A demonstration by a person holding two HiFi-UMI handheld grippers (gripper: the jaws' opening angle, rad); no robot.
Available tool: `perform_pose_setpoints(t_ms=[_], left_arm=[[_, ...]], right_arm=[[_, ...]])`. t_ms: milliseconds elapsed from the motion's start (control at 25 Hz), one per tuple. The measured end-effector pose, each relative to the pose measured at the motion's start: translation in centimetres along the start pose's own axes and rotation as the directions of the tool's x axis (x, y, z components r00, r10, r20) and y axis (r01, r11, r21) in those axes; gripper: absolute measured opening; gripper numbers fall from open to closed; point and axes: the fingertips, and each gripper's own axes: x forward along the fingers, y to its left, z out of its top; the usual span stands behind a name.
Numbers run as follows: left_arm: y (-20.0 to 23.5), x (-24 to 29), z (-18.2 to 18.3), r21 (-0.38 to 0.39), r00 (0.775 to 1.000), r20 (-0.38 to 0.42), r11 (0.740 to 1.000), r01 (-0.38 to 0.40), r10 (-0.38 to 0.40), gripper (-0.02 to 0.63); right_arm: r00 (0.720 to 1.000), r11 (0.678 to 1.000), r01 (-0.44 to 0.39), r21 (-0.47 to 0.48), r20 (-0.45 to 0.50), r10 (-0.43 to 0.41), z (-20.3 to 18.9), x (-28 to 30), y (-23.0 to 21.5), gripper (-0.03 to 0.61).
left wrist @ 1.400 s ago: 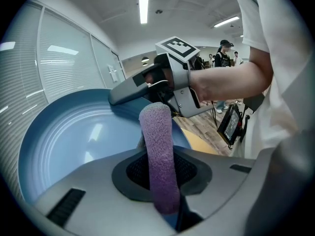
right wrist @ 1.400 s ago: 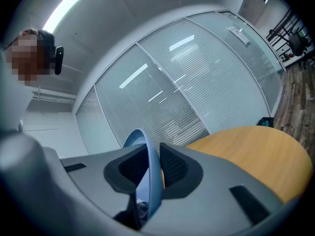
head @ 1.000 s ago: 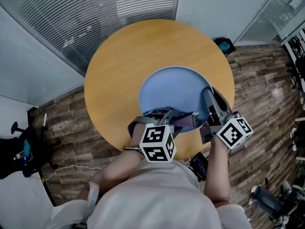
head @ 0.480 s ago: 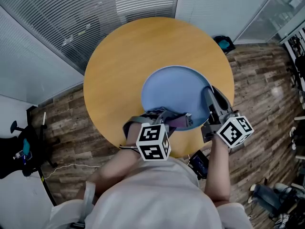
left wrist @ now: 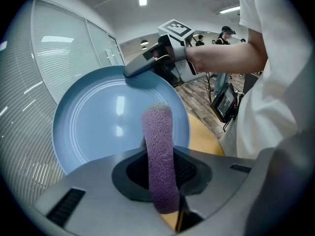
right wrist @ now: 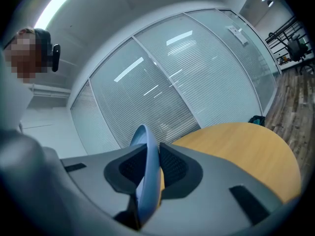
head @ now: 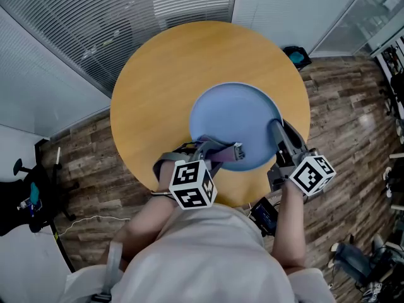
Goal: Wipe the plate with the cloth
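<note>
A light blue plate [head: 237,122] is held tilted over the round wooden table [head: 164,87]. My right gripper [head: 278,134] is shut on the plate's right rim [right wrist: 146,168]; in the left gripper view it [left wrist: 147,68] clamps the far edge of the plate [left wrist: 98,122]. My left gripper [head: 237,150] is shut on a rolled purple cloth [left wrist: 160,156], whose end rests against the plate's near lower part. In the head view the cloth [head: 218,153] shows at the plate's lower left edge.
Glass walls with blinds [head: 126,11] stand behind the table. A small dark device [head: 264,216] sits below the table's near edge, by the person's body. An office chair [head: 25,197] stands at the left on the wood floor.
My left gripper has slid with the cloth toward the lower left across the plate's near edge. The plate and my right gripper have shifted slightly.
</note>
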Motion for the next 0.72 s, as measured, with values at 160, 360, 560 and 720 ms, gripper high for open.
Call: perform_pose_setpoints(t_ms=[160, 360, 560, 720], left_arm=[[0.5, -0.2, -0.7, -0.019, 1.000, -0.004, 0.999, -0.031, 0.031, 0.078], [1.1, -0.7, -1.4, -0.038, 0.998, -0.015, 0.998, -0.056, 0.056, 0.078], [2.4, -1.0, -2.1, -0.050, 0.996, -0.025, 0.995, -0.086, 0.084, 0.078], [2.9, -1.2, -2.5, -0.059, 0.995, -0.030, 0.994, -0.092, 0.090, 0.078]], right_arm=[[1.000, 1.000, -0.001, 0.022, -0.008, 0.002, -0.6, -0.3, -0.2, 0.072], [1.000, 0.999, -0.013, 0.035, -0.022, 0.014, -0.9, -0.7, 0.0, 0.074], [0.999, 0.999, -0.023, 0.044, -0.041, 0.025, -1.2, -0.7, -0.1, 0.074], [0.998, 0.998, -0.030, 0.050, -0.055, 0.033, -1.5, -0.7, 0.0, 0.075]])
